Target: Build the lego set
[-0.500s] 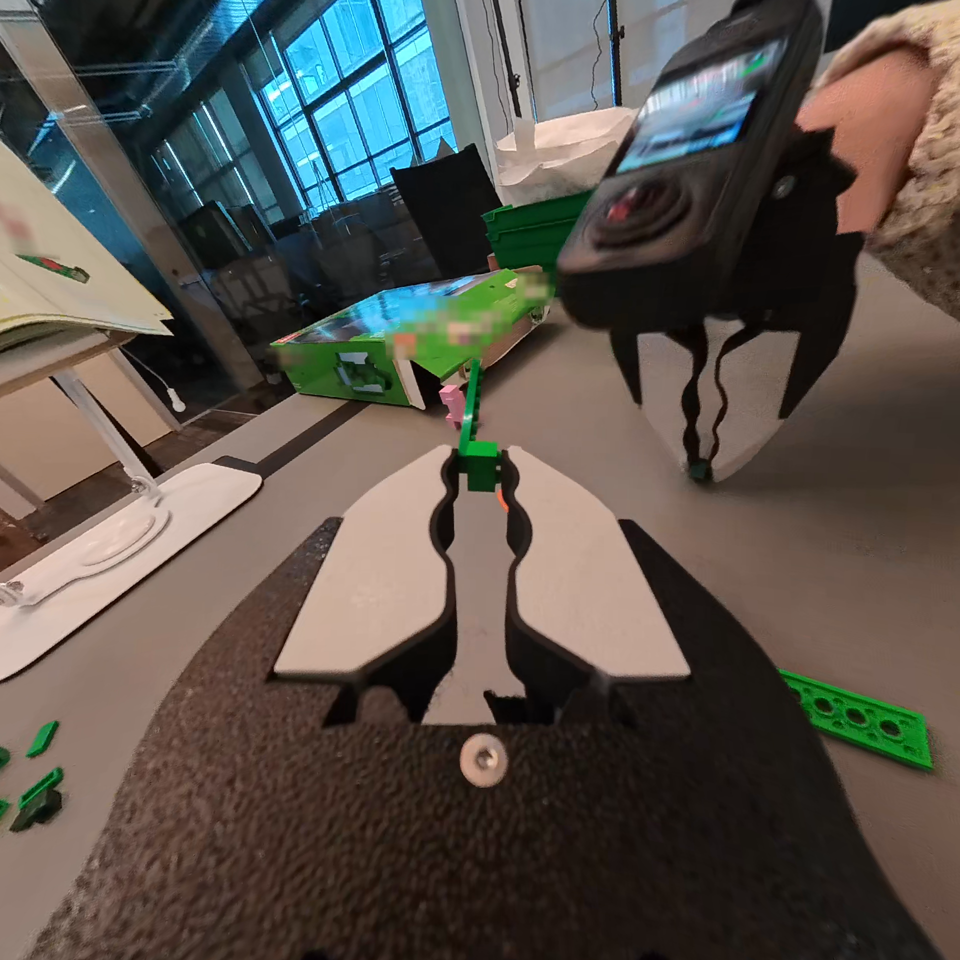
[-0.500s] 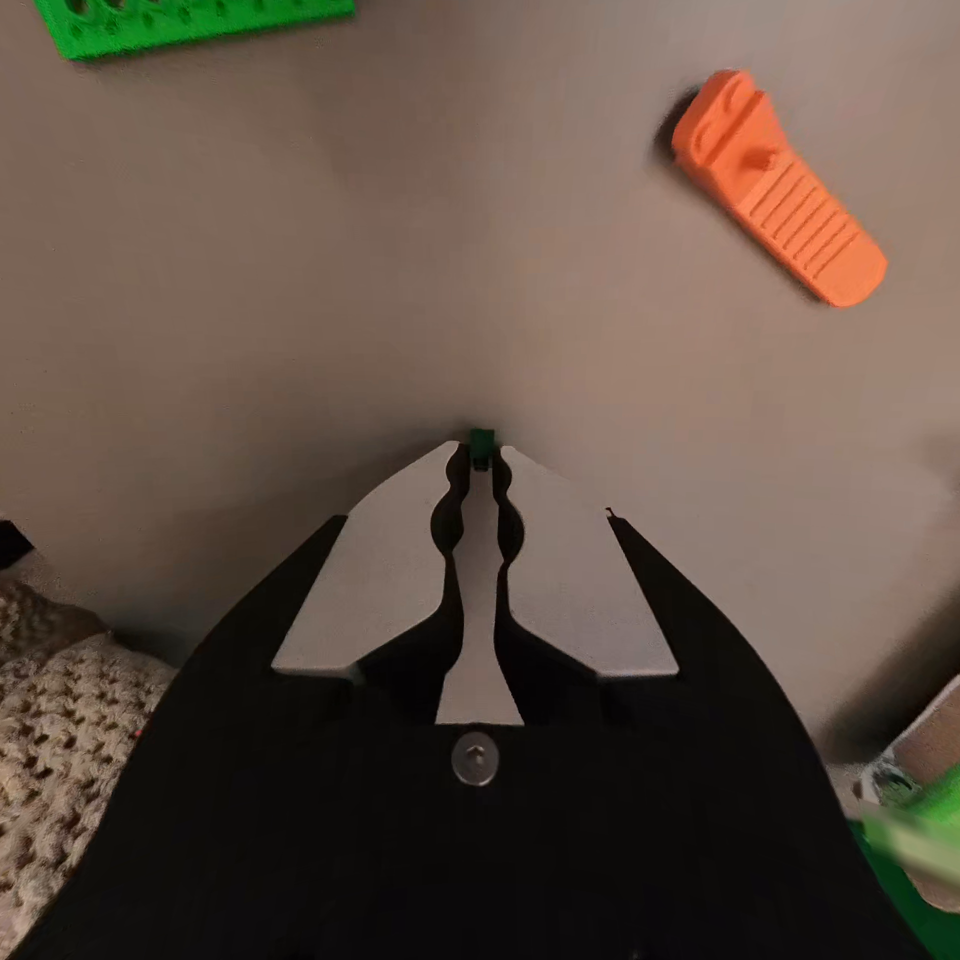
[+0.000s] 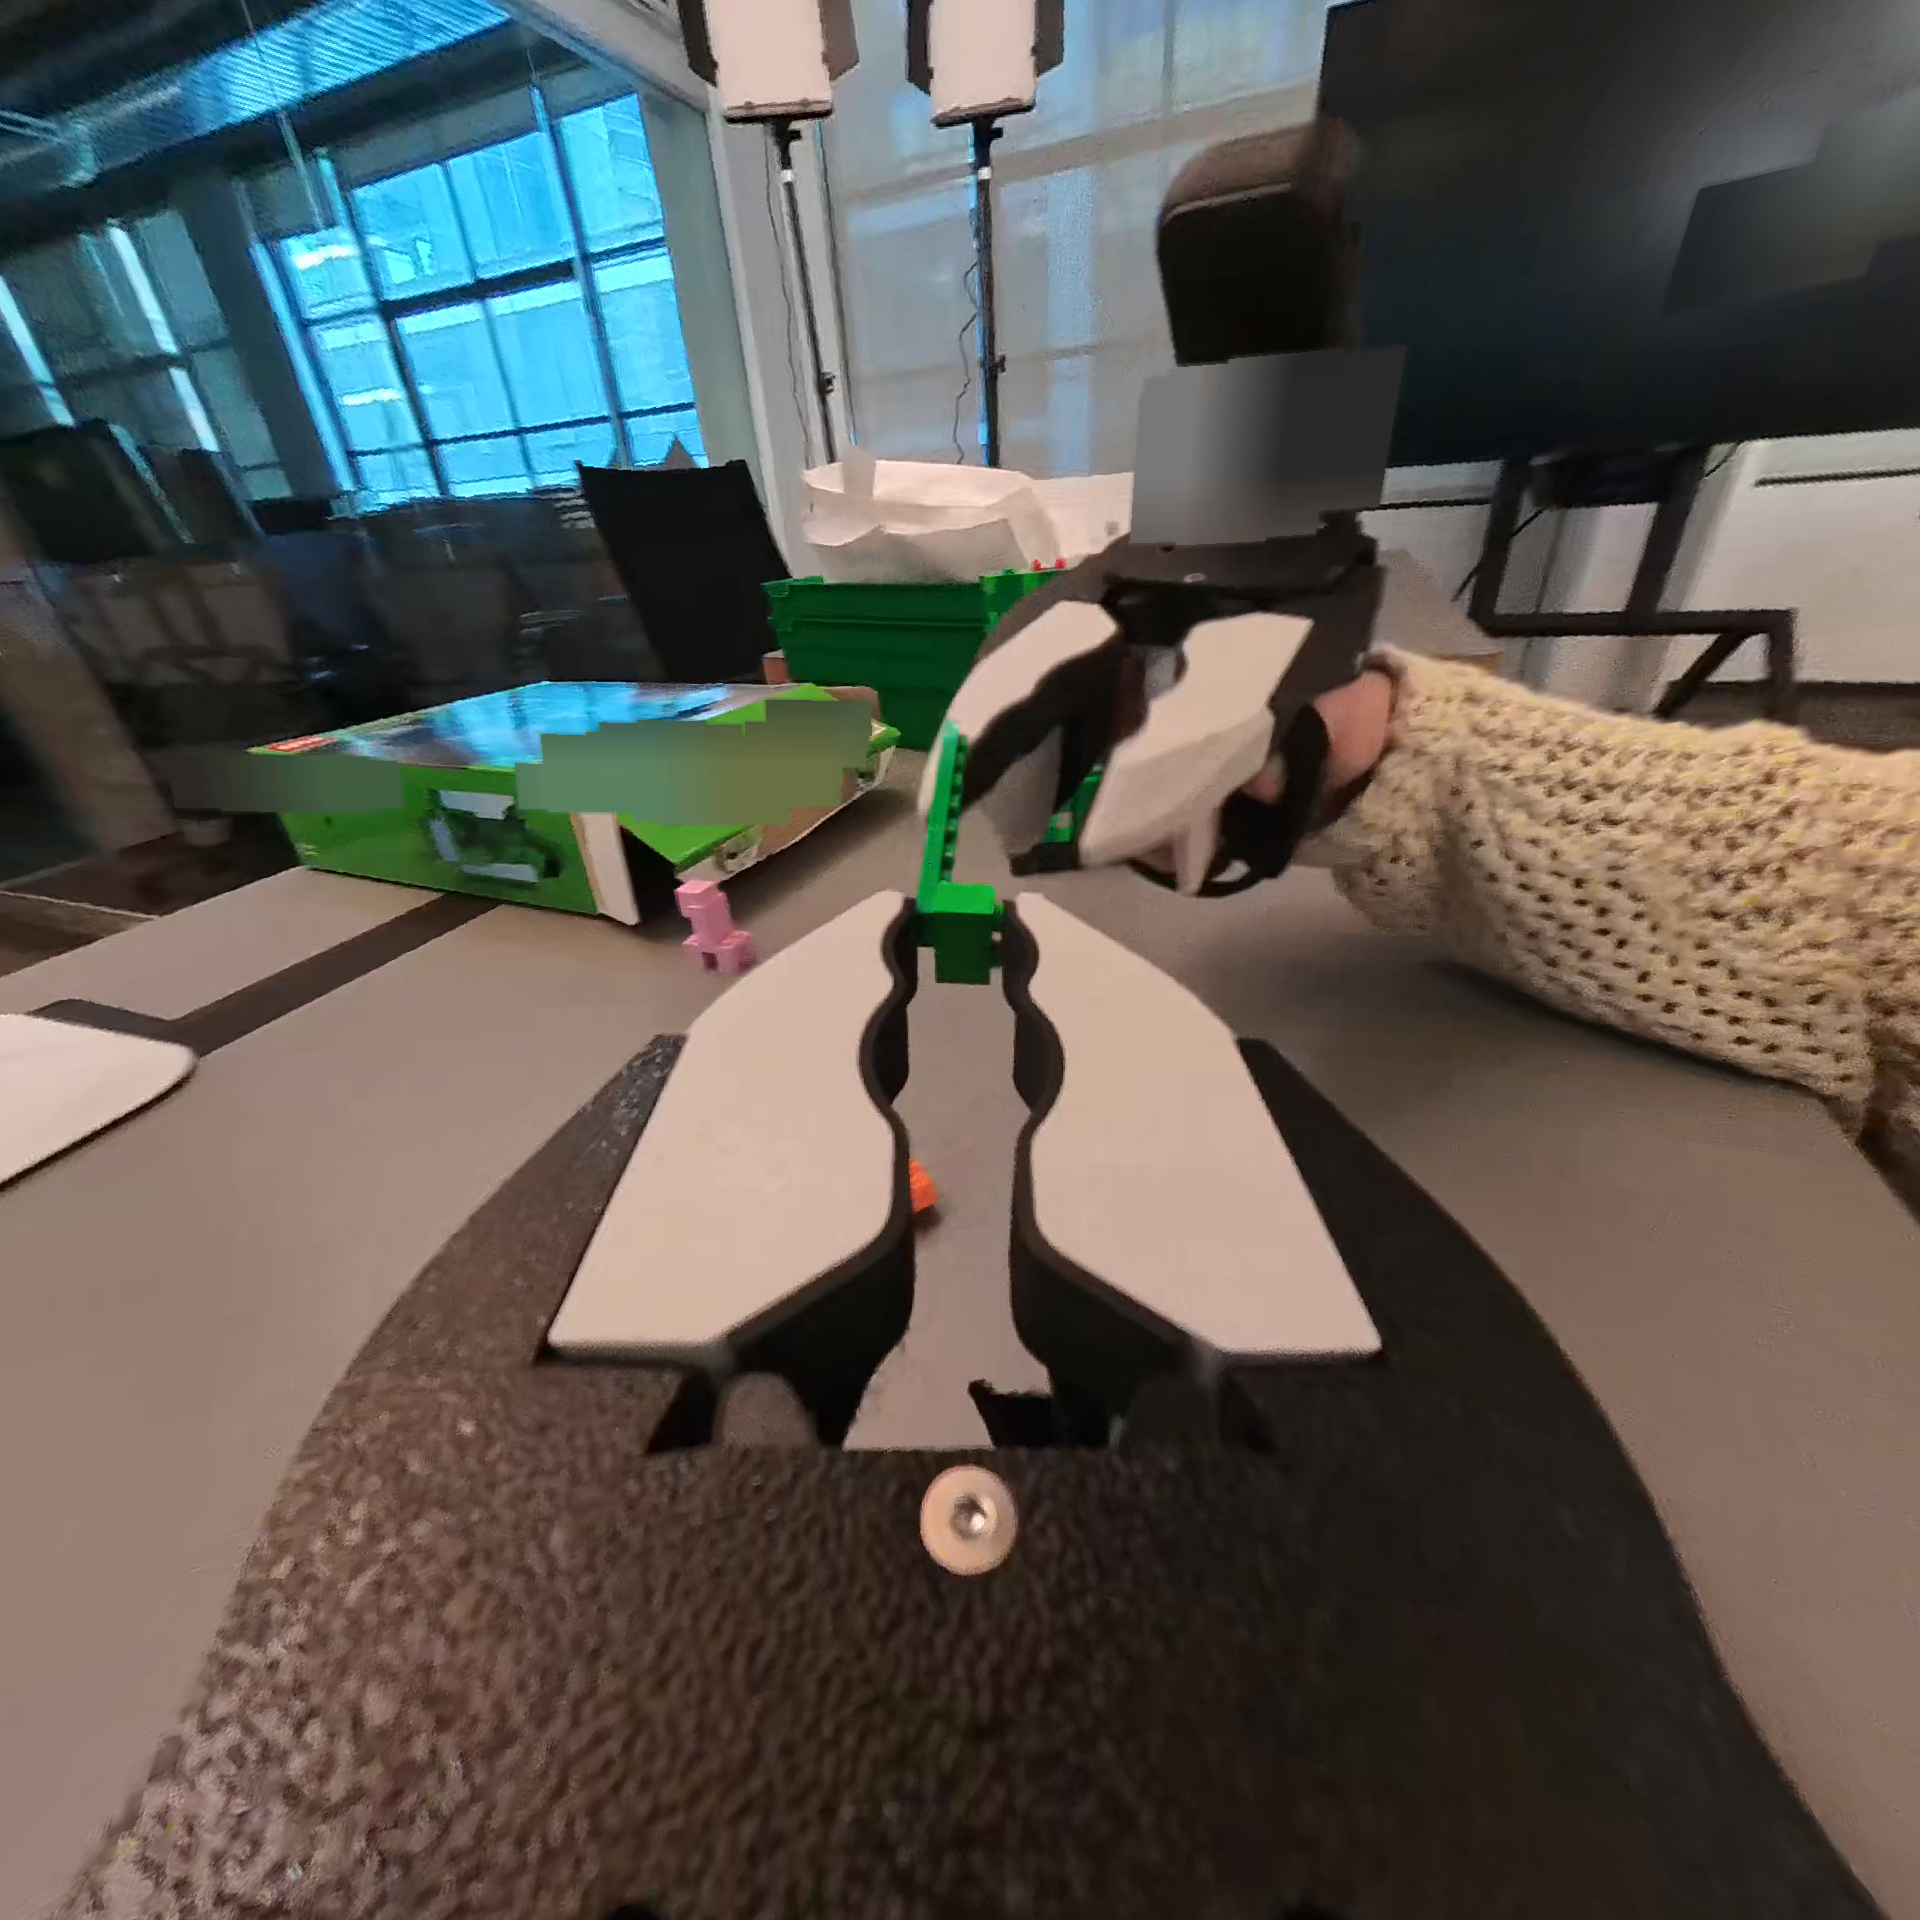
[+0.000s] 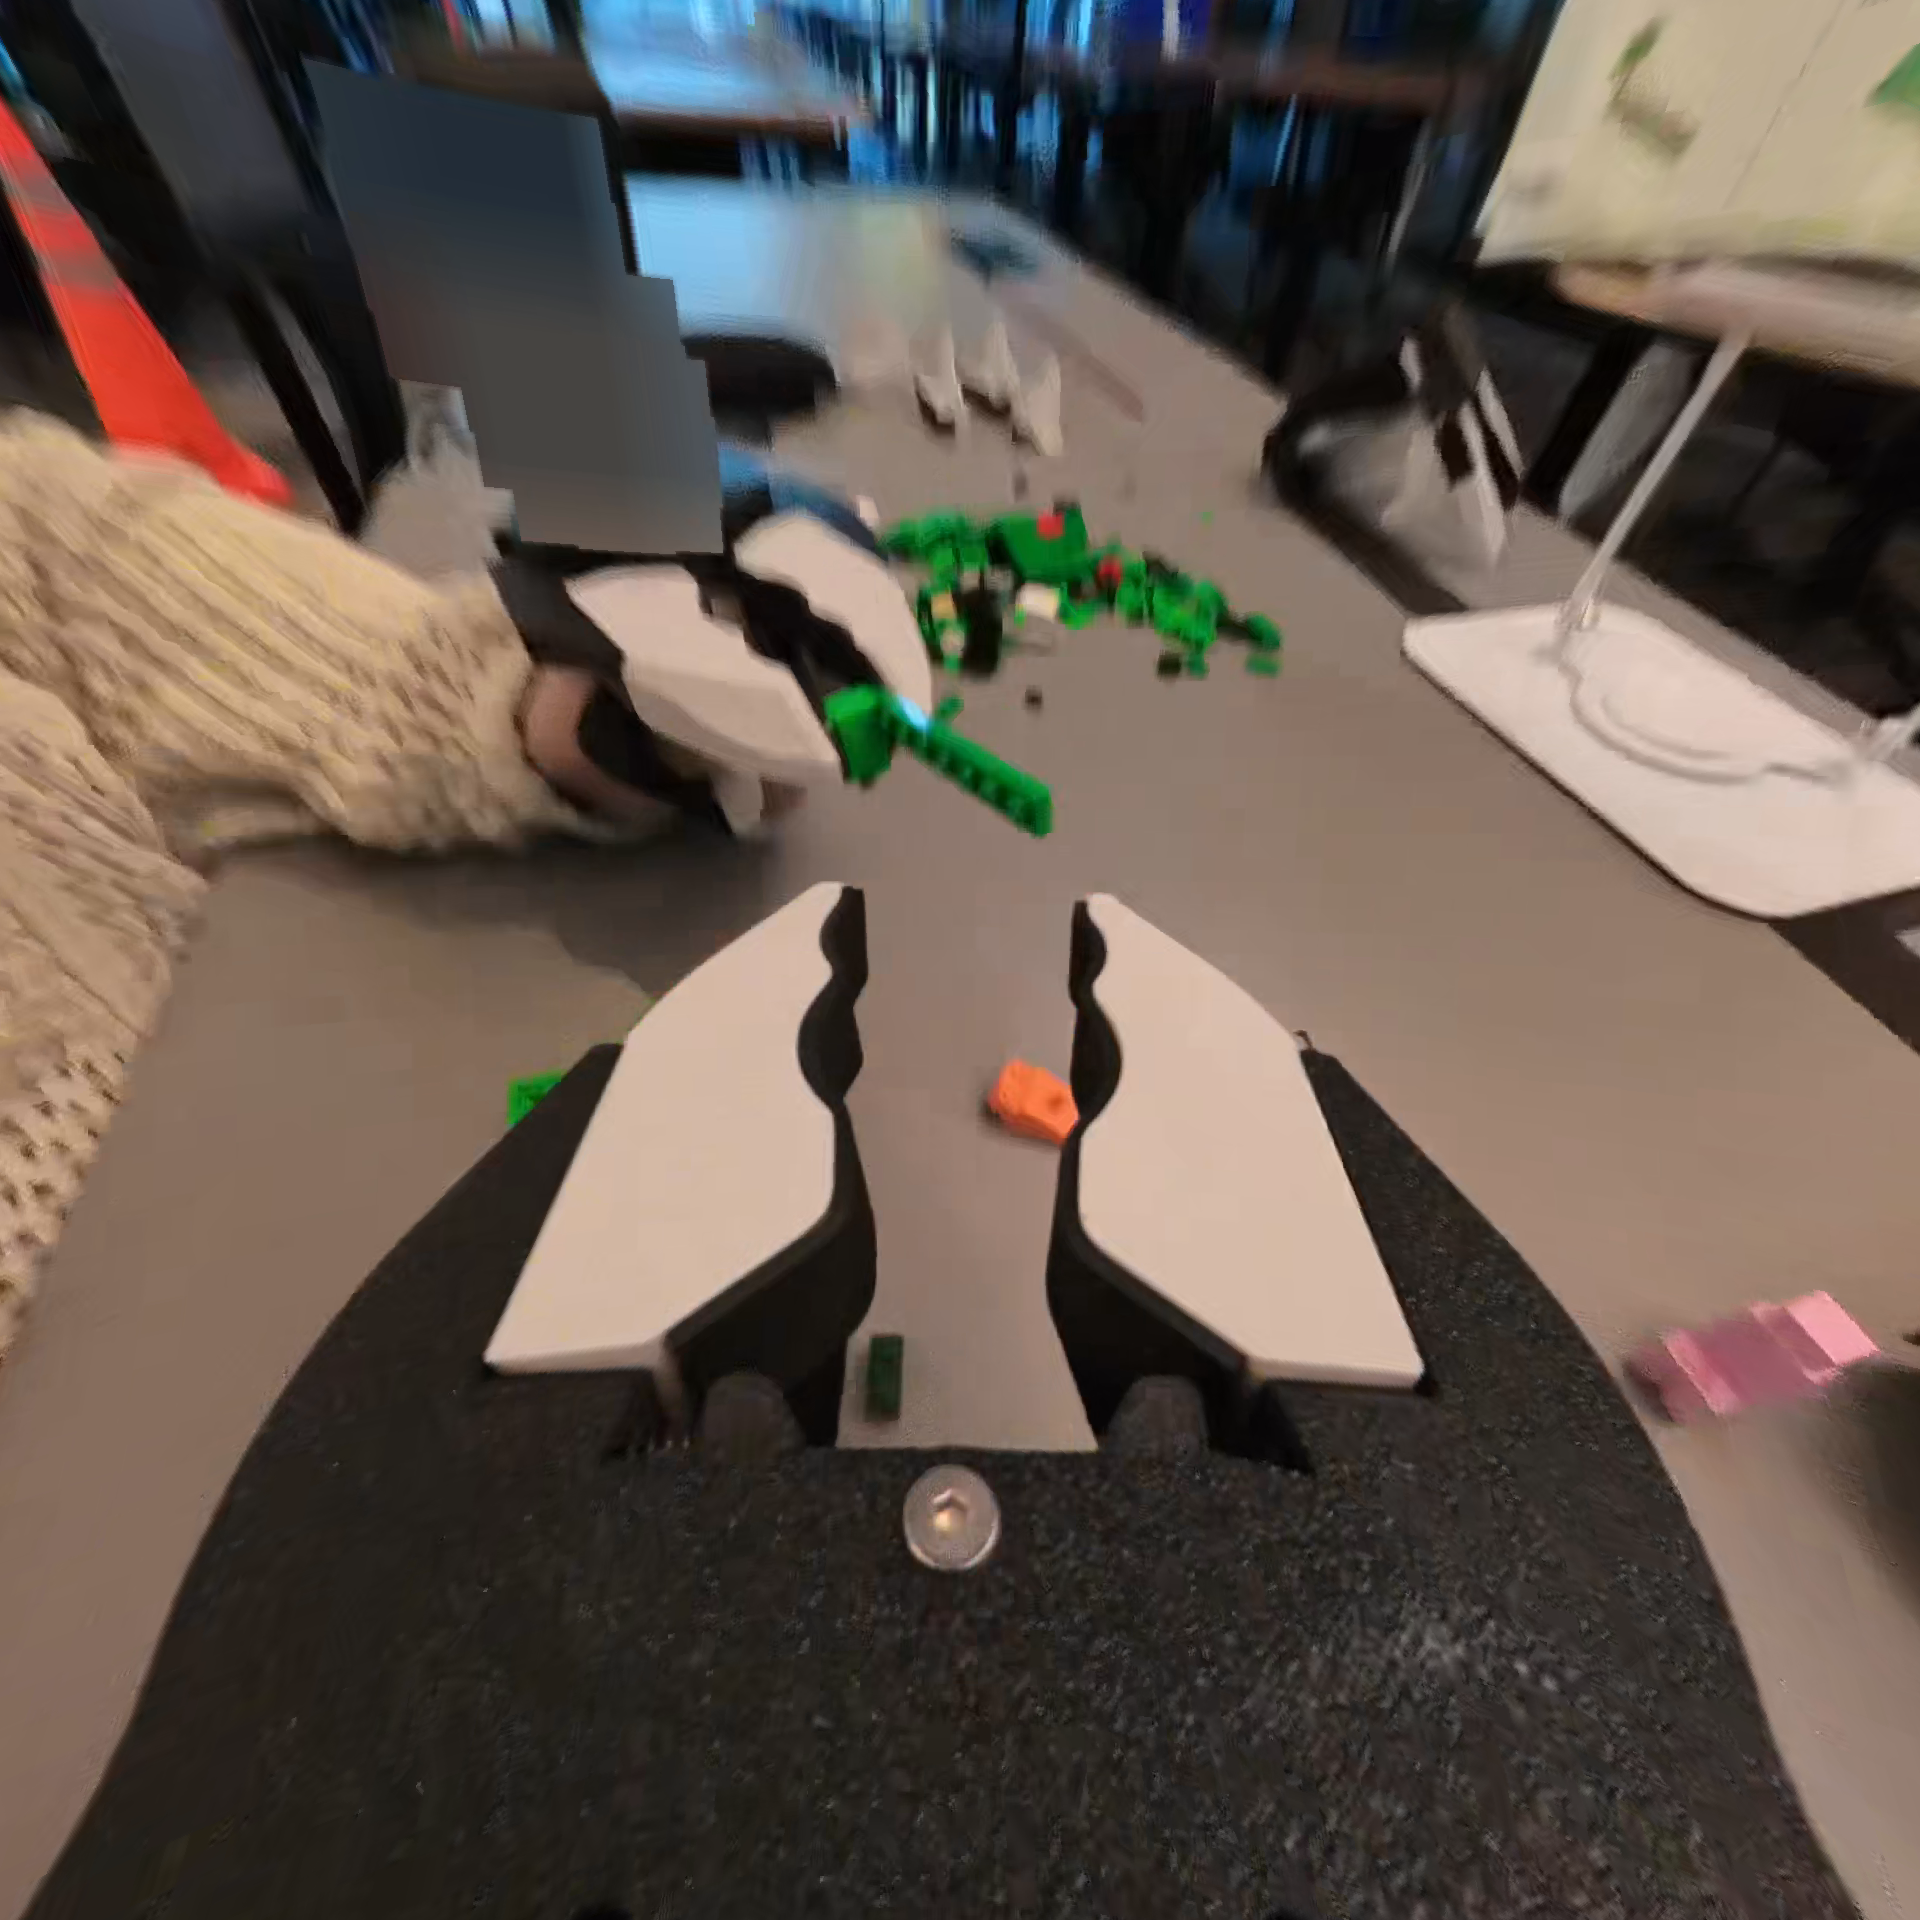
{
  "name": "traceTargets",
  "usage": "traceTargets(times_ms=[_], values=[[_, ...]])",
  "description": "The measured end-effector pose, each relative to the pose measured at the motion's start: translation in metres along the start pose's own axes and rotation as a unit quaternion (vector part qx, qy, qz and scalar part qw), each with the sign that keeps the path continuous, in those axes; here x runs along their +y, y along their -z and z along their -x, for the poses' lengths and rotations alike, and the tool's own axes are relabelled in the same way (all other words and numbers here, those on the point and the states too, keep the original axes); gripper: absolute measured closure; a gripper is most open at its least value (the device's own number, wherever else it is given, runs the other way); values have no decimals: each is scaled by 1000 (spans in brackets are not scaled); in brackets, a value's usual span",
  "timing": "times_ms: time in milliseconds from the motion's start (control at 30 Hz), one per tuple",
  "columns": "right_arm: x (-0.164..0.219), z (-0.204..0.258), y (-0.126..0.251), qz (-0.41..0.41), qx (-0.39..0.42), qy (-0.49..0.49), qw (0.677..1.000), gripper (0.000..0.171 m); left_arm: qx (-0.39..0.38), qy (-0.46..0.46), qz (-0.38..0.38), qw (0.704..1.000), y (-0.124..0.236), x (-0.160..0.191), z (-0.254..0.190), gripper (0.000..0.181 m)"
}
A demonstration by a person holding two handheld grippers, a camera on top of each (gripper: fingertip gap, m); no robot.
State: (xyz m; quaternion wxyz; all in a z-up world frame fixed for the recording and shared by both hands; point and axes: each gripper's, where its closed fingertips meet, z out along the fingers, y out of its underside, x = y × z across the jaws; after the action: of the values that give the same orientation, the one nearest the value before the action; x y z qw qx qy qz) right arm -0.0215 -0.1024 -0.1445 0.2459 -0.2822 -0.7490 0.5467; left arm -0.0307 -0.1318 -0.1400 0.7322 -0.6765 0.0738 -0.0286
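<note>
My left gripper [image 3: 961, 925] is shut on a green brick with a long green plate [image 3: 940, 821] standing up from it. The right wrist view shows this gripper [image 4: 836, 727] holding the assembly [image 4: 966, 774] above the grey table [image 4: 1299, 935]. My right gripper [image 4: 966, 909] is open and empty, level with the table and facing the left one. In the left wrist view it [image 3: 1023, 810] is open close to the plate's upper end. A small dark green piece [image 4: 883, 1371] lies on the table between the bases of its fingers.
An orange brick separator [image 4: 1029, 1101] lies under the right gripper. A pile of green pieces [image 4: 1060, 592] is farther off. A pink figure [image 3: 712, 925] stands by the green set box [image 3: 561, 790]. A white stand base [image 4: 1662, 769] and a green bin [image 3: 883, 644] are at the sides. Across from one pair of fingers to the other is roughly 4 cm. It is some 11 cm from my right tips to the small dark green piece [image 4: 883, 1371].
My right gripper was shut on a small green piece and pointed down at the table. It has opened and swung up to face the left gripper. The left gripper keeps its hold.
</note>
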Motion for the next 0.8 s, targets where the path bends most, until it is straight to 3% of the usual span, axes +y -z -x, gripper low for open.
traceTargets(times_ms=[167, 367, 500, 533, 600, 667, 800], values=[[-14, 8, 8, -55, -30, -8, 998, 148, 88, 63, -15, 994, -2, -3, -19, 167], [-16, 18, 9, -73, -60, -12, 996, 164, 105, 58, 1, 993, -3, 2, -26, 166], [-14, 22, 12, -66, -65, 1, 996, 165, 110, 65, 8, 992, -4, 5, -27, 166], [-13, 22, 12, -63, -61, 7, 996, 166, 104, 64, 14, 992, -5, 6, -25, 154], [-6, 20, 10, -33, -47, 26, 998, 166, 83, 34, 48, 995, -5, 8, -19, 135], [0, 24, 8, -4, -46, 47, 998, 166, 51, -26, 84, 995, -4, 10, -15, 137], [10, 38, -3, 65, -47, 117, 990, 166, 57, -120, 131, 982, -6, 14, -33, 149]])
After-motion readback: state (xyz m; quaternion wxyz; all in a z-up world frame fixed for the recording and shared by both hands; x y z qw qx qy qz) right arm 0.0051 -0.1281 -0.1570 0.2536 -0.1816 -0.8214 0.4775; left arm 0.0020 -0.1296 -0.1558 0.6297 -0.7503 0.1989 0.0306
